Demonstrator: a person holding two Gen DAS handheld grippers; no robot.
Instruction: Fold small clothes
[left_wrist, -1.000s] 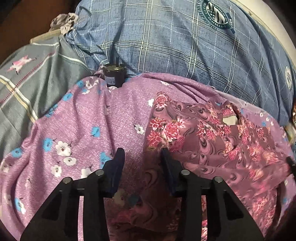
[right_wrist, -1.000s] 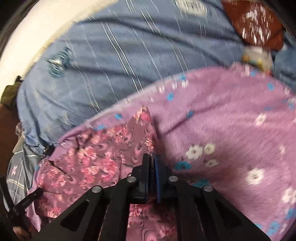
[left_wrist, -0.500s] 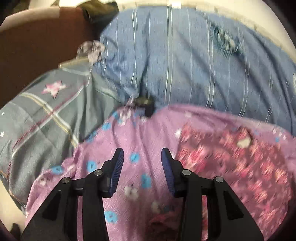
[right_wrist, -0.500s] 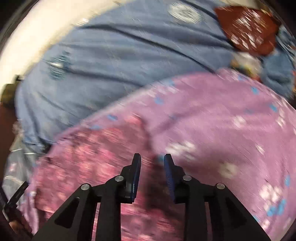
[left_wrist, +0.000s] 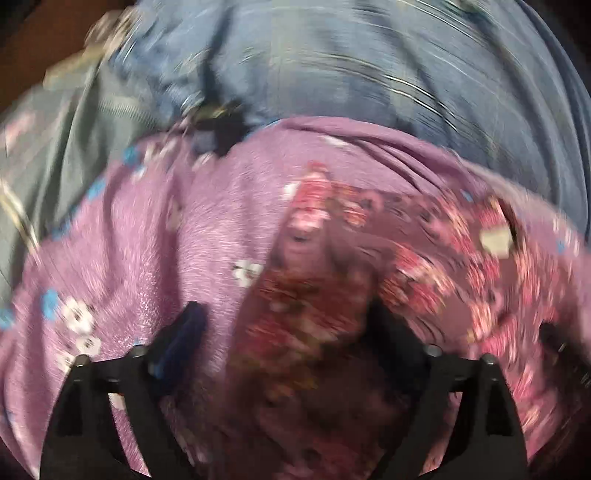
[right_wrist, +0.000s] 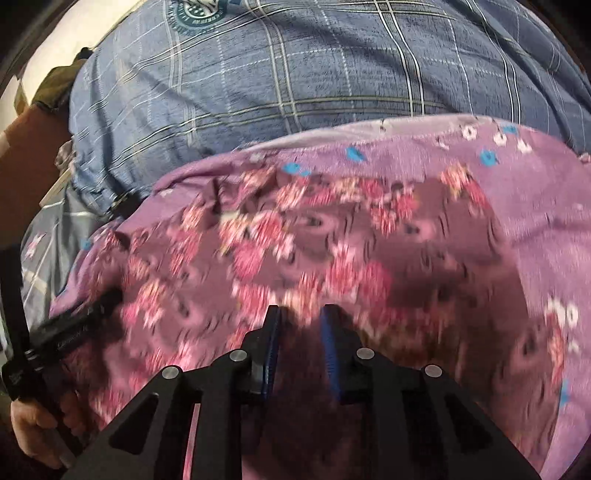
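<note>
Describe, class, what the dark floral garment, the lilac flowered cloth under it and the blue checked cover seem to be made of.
Dark floral garment: thin, soft printed fabric, probably a light knit or rayon; it drapes limply and creases.
Lilac flowered cloth: matte, slightly fuzzy weave, maybe cotton or fleece; heathered surface, no shine.
Blue checked cover: woven cotton-like cloth with a faded, denim-like print; soft folds, dull finish.

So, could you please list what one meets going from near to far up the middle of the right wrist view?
right gripper → pink-flowered dark garment → purple floral cloth → blue plaid bedding
</note>
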